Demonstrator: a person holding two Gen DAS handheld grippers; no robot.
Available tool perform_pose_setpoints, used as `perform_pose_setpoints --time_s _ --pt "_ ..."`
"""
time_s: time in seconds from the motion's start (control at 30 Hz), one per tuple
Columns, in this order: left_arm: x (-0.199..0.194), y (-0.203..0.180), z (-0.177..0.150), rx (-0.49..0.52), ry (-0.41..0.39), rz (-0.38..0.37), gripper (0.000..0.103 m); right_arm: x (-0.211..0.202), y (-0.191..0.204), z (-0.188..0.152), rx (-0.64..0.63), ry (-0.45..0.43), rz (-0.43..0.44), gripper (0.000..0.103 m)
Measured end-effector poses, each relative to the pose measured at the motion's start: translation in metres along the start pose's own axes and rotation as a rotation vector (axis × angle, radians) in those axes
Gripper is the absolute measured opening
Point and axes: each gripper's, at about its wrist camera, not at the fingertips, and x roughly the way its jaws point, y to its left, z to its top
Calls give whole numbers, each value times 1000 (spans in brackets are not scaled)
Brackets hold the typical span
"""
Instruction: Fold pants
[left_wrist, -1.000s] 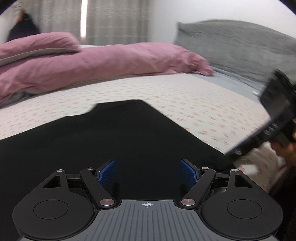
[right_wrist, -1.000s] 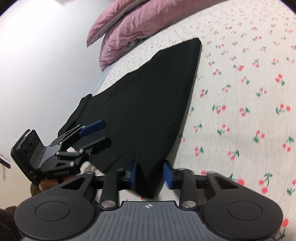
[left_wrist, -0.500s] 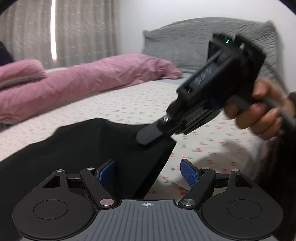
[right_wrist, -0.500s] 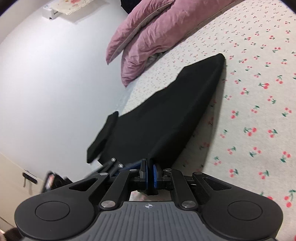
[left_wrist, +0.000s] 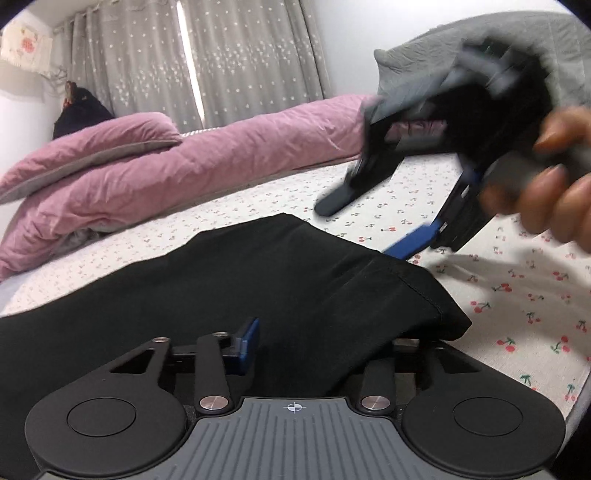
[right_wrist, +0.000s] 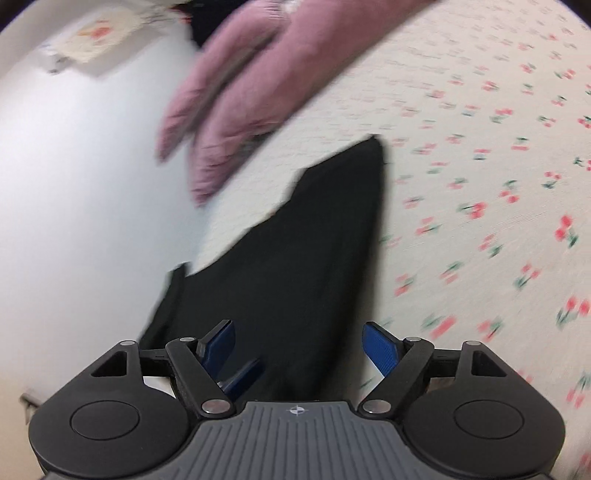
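Left gripper (left_wrist: 325, 336) jaws wide, one fingertip hidden; right gripper (right_wrist: 299, 343) spread open, blurry, gripped by hand (left_wrist: 546, 184).

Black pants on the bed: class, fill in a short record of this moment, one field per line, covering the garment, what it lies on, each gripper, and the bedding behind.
garment: black pants, partly folded
surface: cherry-print bedsheet
left gripper: pants fabric draped between the fingers, closure unclear
right gripper: open, above the pants
bedding: pink duvet, grey headboard cover
image quality: right wrist view motion-blurred
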Motion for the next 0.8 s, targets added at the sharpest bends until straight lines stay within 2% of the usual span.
perform_pose_setpoints --time_s 0.03,0.1,0.2,0.27,0.3,0.33,0.37,0.5,0.63,0.8 --pt "-1 1 -1 -10 -3 -8 32 8 -7 6 22 6 -26 66" --pt "-6 6 -3 -28 -13 -17 28 19 -20 15 56 -8 -13 52" --pt "-9 13 -4 -89 -28 -44 21 32 -23 32 76 -45 9 44" --pt "-10 18 -6 -127 -32 -59 17 39 -22 42 61 -94 -7 40" --pt "-11 21 -7 -143 -38 -59 13 43 -22 45 65 -121 -18 31" --pt "-12 24 -8 -160 -43 -57 10 49 -24 49 80 -137 -18 15" --pt "-12 28 -8 -178 -48 -58 8 55 -24 52 99 -144 -11 9" --pt "-23 52 -8 -297 -74 -58 3 66 -9 57 123 -181 31 7" --pt "-38 78 -11 -396 -136 -36 2 78 26 62 93 -203 46 7" --pt "-65 115 -14 -539 -231 8 2 107 78 70 40 -202 123 7"
